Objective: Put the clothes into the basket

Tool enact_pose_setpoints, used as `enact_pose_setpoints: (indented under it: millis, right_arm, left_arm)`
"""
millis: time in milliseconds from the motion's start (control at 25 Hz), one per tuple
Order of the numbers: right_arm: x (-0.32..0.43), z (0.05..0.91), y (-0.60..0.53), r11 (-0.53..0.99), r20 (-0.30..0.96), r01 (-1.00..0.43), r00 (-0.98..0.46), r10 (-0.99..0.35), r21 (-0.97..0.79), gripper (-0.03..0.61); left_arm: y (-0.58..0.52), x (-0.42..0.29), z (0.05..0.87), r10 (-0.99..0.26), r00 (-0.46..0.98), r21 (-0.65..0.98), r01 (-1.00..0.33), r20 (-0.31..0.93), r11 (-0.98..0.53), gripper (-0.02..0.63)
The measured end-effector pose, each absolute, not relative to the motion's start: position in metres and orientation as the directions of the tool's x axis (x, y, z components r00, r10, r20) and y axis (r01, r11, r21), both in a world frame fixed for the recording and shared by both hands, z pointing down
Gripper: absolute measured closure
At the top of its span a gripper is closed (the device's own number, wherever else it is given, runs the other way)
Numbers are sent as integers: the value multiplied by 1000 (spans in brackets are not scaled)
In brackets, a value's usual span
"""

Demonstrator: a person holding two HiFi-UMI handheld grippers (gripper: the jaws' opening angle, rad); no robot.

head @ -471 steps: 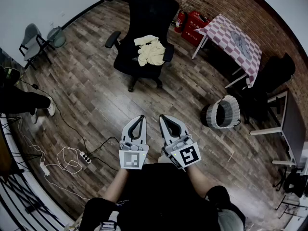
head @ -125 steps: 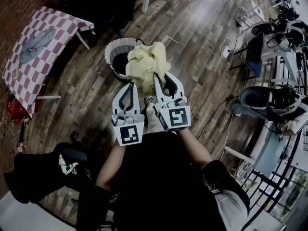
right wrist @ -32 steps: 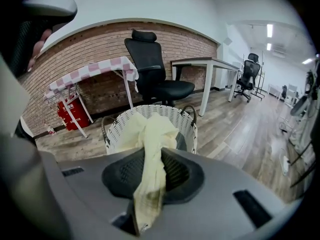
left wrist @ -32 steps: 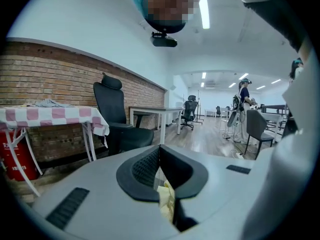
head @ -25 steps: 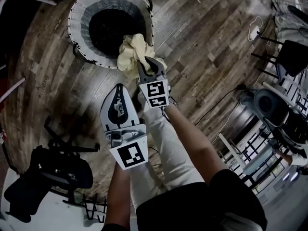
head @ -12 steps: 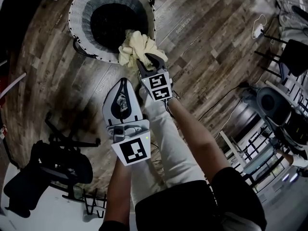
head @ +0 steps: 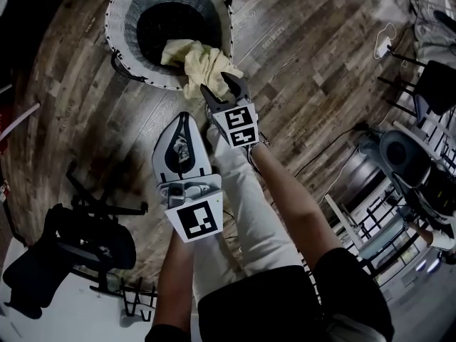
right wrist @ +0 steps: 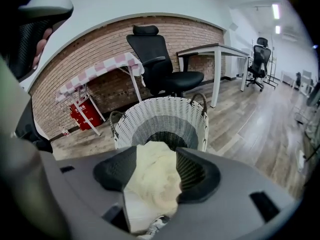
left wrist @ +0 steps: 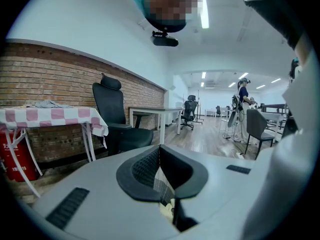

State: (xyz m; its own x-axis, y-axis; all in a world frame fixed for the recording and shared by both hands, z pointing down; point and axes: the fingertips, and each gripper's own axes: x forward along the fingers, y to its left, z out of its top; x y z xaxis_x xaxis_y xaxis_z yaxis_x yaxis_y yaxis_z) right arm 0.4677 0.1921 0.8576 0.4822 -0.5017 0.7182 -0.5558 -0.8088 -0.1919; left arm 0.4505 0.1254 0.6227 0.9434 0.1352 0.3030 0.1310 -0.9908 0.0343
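The pale yellow garment [head: 194, 59] hangs over the near rim of the white woven laundry basket [head: 114, 20], which stands on the wooden plank floor [head: 299, 63]. One end of the garment lies inside the basket's dark interior. The other end trails out over the rim and down to the right claw [head: 223, 85].

In the right gripper view, the right claw [right wrist: 155, 169] points down toward the basket [right wrist: 145, 119]. Its 2 jaws stand well apart and are opening. The garment [right wrist: 152, 179] bulges up loosely in the gap between them, filling most of it, and its far edge covers the nearest part of the rim.

The left claw [head: 182, 123] is held back from the basket, just beside and below the right claw in the head view, and is clear of the garment. In the left gripper view, the 2 jaws of the left claw [left wrist: 160, 156] meet at their tips with nothing gripped. A sliver of basket weave and yellow fabric shows through the small opening beneath them.

Behind the basket stand a black office chair [right wrist: 160, 64] and a brick wall [right wrist: 100, 49].
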Motion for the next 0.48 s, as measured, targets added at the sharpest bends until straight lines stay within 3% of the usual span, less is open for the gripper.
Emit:
enact_pose_setpoints:
  millis: [240, 360, 480]
  right_arm:
    - [479, 840, 192, -830, 695, -532, 533, -483, -168, 357]
    - [484, 822, 193, -848, 663, -510, 587, -465, -142, 507]
    - [485, 806, 189, -847, 636, -505, 602, -482, -165, 541]
  left_arm:
    - [118, 447, 620, 130, 945, 31, 126, 300, -992, 600]
    - [116, 446, 616, 130, 947, 27, 128, 293, -991, 600]
    - [112, 444, 611, 133, 948, 14, 135, 290, -991, 600]
